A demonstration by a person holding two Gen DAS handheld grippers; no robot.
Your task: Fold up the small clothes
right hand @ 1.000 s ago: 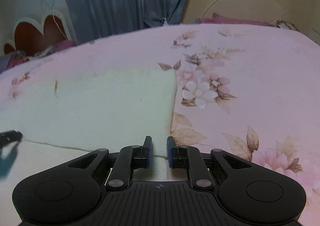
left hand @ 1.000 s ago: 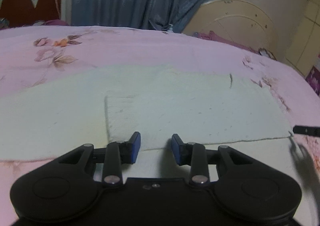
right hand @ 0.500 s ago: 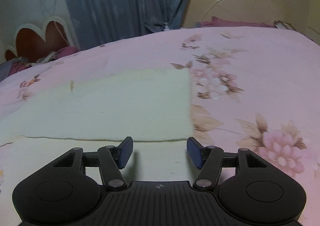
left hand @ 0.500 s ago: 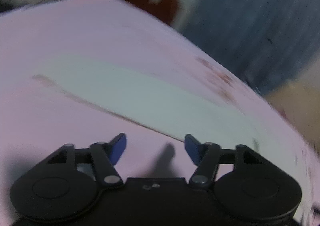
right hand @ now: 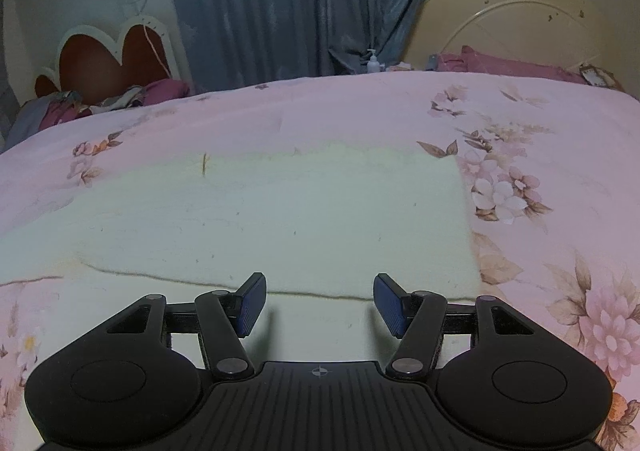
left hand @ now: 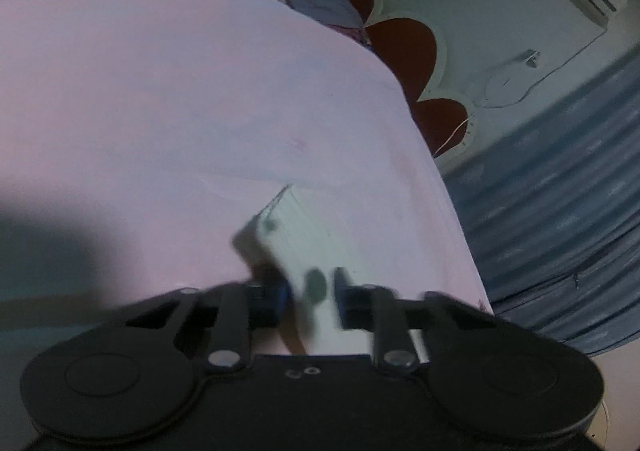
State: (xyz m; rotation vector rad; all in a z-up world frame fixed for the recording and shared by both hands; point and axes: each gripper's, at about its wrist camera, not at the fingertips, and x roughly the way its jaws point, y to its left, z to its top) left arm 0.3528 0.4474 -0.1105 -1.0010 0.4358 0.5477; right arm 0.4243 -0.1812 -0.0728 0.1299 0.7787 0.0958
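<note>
Swung left, left gripper now closing on cloth corner; right gripper half-open, empty. Soft, light, limp: pinch corners.

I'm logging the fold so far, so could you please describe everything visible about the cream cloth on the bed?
The cream cloth is a pale, fuzzy, towel-like rectangle lying flat on the pink floral bedspread. Its upper layer ends at a folded edge short of the near edge. The left gripper is closing around its end; the right gripper hovers open above the near edge.

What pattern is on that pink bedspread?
The pink bedspread has flowers and brownish leaves printed on it, clearest in the right wrist view.
</note>
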